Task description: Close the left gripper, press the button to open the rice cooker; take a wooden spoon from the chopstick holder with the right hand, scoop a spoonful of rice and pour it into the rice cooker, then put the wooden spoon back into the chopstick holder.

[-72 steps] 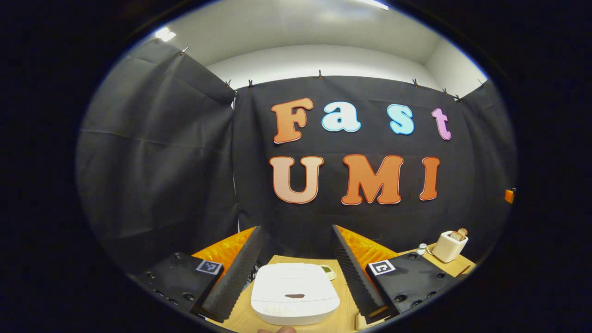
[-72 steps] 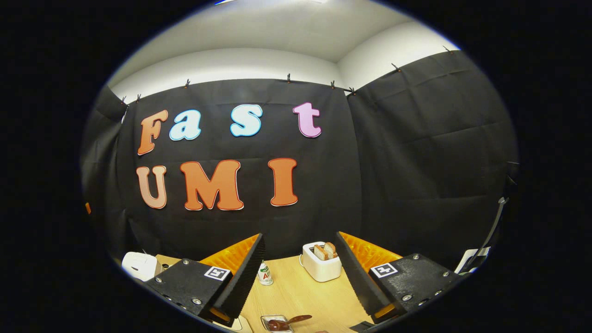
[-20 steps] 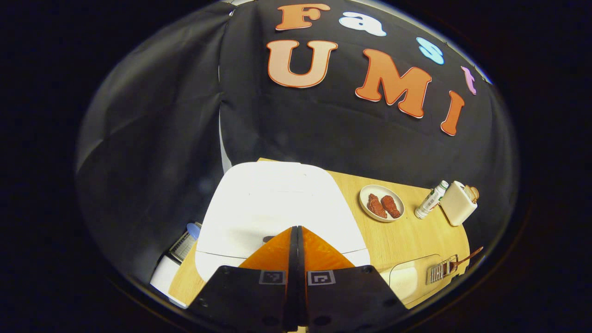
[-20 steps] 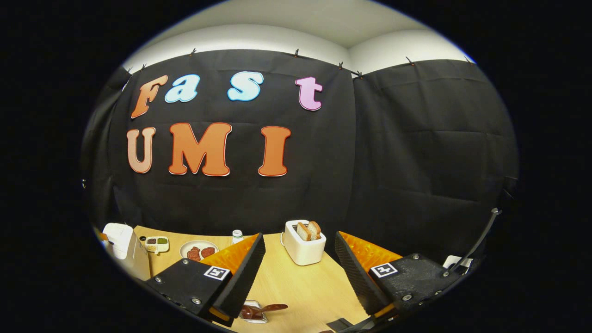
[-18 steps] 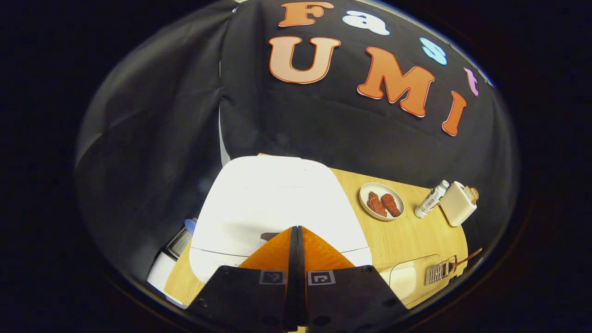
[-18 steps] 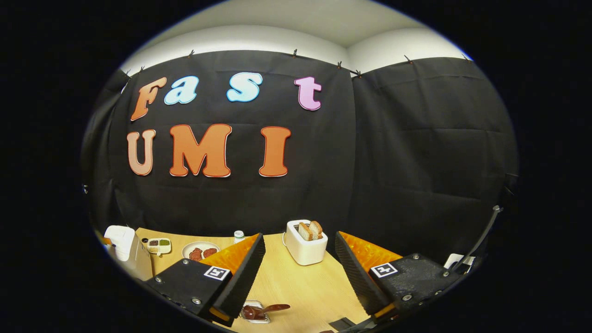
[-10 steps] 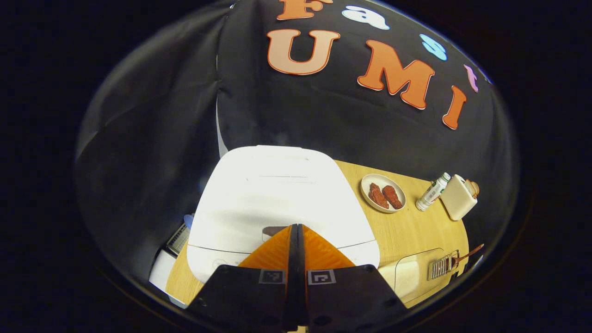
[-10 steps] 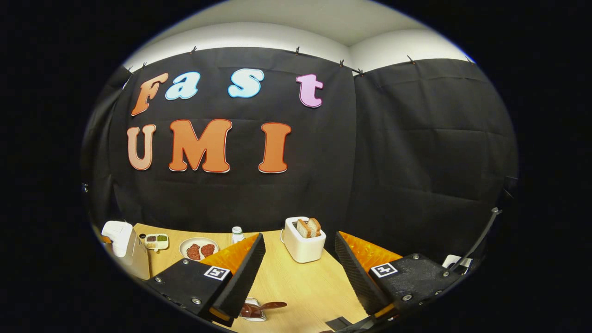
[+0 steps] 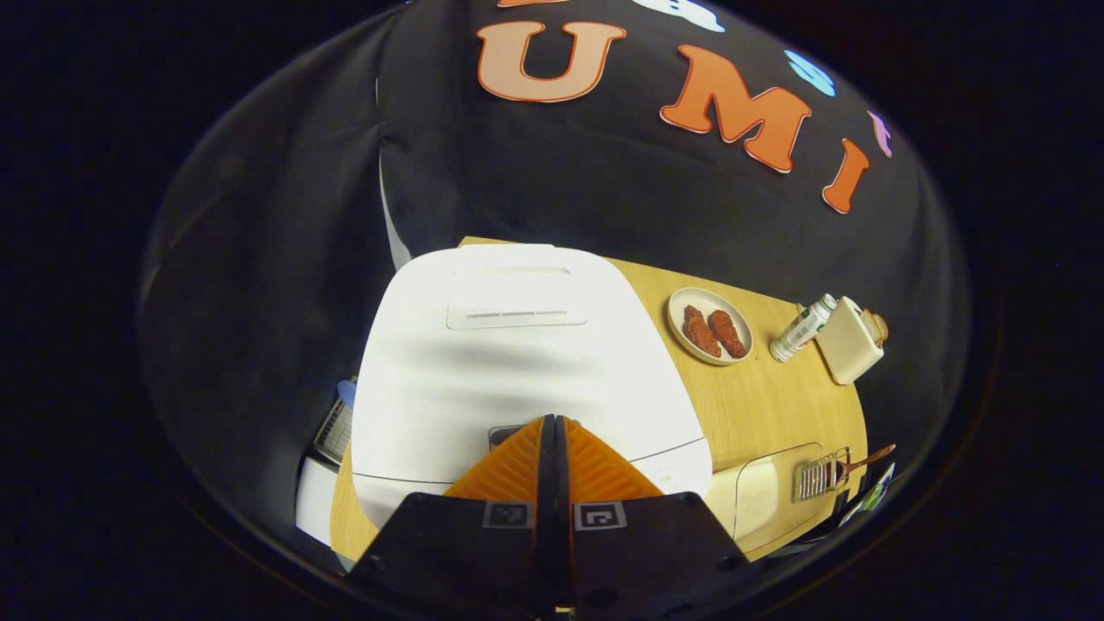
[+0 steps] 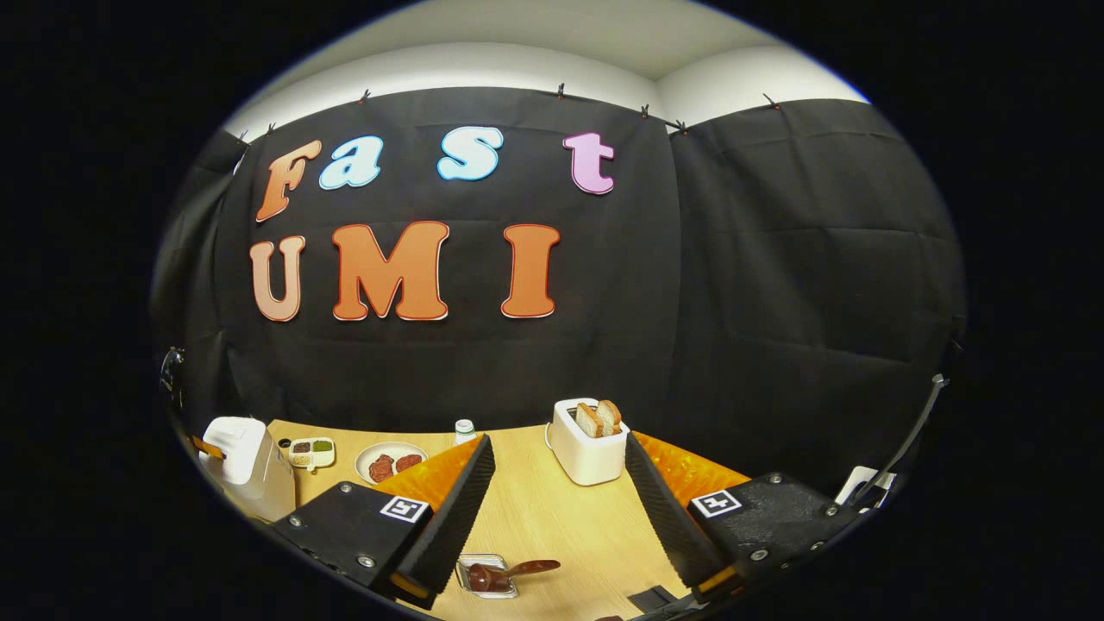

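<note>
The left gripper [image 9: 552,420], fingers pressed together, points down at the front edge of the white rice cooker [image 9: 517,345], its tips at the lid's button [image 9: 500,435]. The right gripper [image 10: 556,453] is spread wide and holds nothing. Just below and between its fingers, the wooden spoon [image 10: 509,570] lies nearly flat in the chopstick holder [image 10: 487,576], handle pointing toward its right finger.
</note>
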A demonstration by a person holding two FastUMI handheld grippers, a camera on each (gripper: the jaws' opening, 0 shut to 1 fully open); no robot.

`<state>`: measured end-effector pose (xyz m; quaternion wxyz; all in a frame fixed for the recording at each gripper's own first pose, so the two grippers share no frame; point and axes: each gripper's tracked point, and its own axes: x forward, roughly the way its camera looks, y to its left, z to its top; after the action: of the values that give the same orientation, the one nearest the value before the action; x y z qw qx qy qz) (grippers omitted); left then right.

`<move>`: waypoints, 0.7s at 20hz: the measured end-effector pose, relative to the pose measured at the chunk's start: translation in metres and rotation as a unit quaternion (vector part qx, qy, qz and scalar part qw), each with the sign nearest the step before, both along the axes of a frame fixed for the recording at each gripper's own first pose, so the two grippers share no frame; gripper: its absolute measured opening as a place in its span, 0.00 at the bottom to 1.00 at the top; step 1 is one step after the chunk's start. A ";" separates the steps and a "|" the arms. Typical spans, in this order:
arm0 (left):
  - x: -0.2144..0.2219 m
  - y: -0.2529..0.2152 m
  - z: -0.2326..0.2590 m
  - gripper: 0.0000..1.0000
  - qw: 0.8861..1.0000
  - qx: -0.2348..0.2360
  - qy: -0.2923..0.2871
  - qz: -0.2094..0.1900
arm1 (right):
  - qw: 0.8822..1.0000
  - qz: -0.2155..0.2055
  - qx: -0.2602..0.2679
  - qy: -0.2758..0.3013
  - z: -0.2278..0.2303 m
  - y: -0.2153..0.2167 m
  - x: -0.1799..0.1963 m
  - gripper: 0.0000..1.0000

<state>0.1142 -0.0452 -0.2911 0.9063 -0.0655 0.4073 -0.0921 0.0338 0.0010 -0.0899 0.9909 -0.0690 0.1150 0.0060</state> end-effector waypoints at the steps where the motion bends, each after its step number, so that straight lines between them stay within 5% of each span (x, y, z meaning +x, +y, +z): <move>1: 0.003 -0.001 0.003 0.05 1.000 -0.010 -0.015 0.010 | 1.000 0.001 0.006 0.002 -0.002 0.001 0.000 0.95; 7: 0.011 0.010 0.063 0.05 0.994 0.018 -0.105 0.033 | 1.000 0.004 0.024 -0.019 0.014 0.001 0.004 0.95; 14: 0.010 0.026 0.213 0.04 0.959 -0.008 -0.268 0.086 | 0.999 0.008 0.034 -0.020 0.013 0.001 0.007 0.95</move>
<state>0.1239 -0.0190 -0.0785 0.9862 -0.0810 0.1414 -0.0311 0.0407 0.0020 -0.0771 0.9947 -0.0367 0.0942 0.0164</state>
